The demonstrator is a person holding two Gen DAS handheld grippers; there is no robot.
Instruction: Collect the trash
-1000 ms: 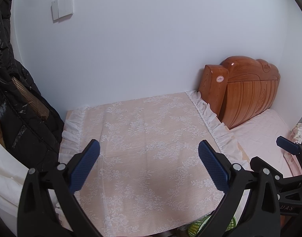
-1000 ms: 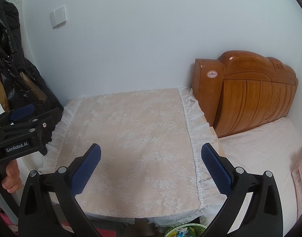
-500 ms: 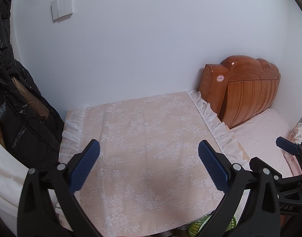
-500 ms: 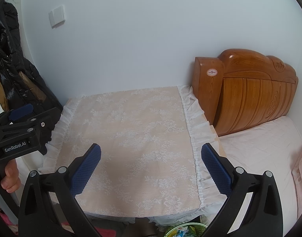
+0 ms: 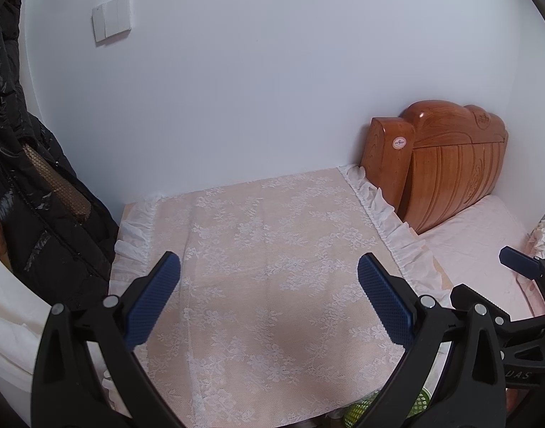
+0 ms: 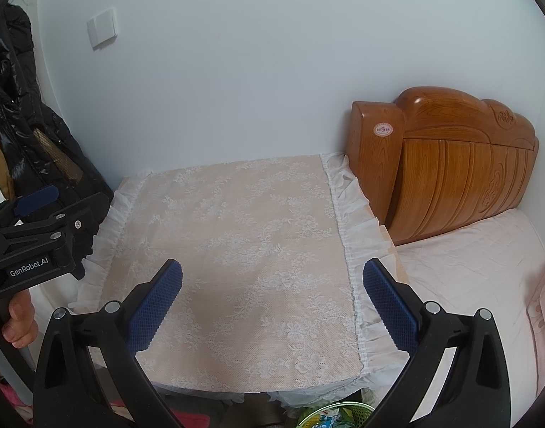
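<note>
Left claw [image 5: 269,297] being held wide open, empty, above lace-covered surface [image 5: 272,249]. Right claw [image 6: 272,301] likewise being held wide open, empty, over same surface. Green bin [image 6: 347,415] with trash [image 6: 326,421] sitting below surface's near edge, partly hidden. Bed [image 6: 479,271] lying right.

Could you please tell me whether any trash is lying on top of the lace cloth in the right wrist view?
No, the lace cloth is bare, and the open right gripper above it holds nothing.
</note>
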